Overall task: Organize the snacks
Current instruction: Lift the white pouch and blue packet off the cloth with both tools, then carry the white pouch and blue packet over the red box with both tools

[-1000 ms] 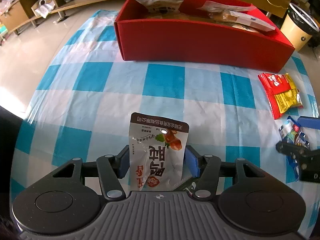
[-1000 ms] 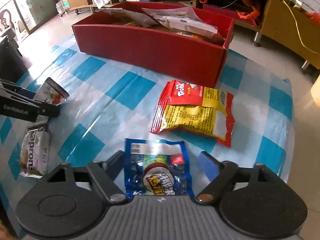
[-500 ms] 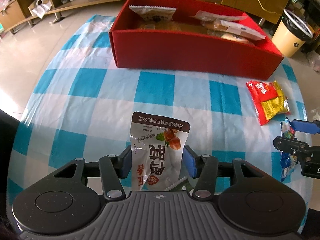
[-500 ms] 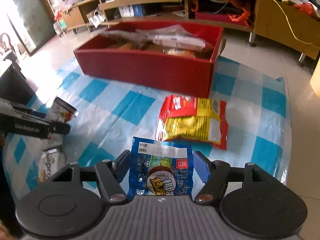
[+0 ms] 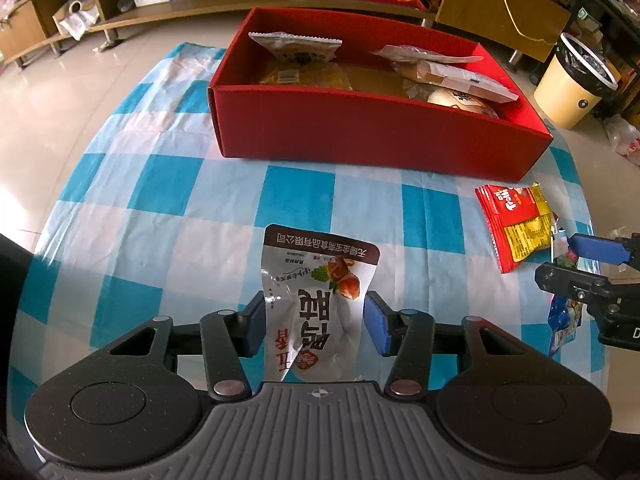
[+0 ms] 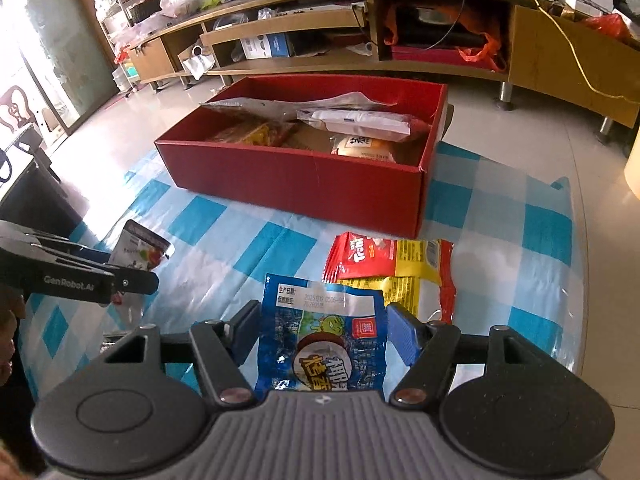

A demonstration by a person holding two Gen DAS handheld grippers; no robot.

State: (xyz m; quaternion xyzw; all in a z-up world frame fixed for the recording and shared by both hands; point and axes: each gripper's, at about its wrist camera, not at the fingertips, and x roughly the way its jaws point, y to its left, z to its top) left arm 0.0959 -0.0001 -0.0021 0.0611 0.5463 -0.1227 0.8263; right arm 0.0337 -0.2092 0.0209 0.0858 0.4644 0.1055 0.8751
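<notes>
A white snack pouch (image 5: 320,272) with a brown top stands up between the blue pads of my left gripper (image 5: 315,300). The jaws are still closing and both pads press its sides. In the right wrist view that left gripper (image 6: 132,280) holds the pouch (image 6: 140,248) above the cloth. My right gripper (image 6: 323,310) is shut on a blue snack packet (image 6: 324,344), lifted off the cloth. A red and yellow packet (image 6: 392,264) lies flat just beyond it. The red box (image 5: 380,136) farther back holds several snack packs.
Everything sits on a blue and white checked cloth (image 5: 160,184) spread on a tiled floor. A cream bin (image 5: 576,80) stands at the far right. Low wooden shelves (image 6: 360,40) run along the back. A dark piece of furniture (image 6: 36,200) is at the left.
The right jaws narrowed onto the blue packet and raised it off the cloth. The left jaws drew in on the white pouch. More of the box's inside shows in both views.
</notes>
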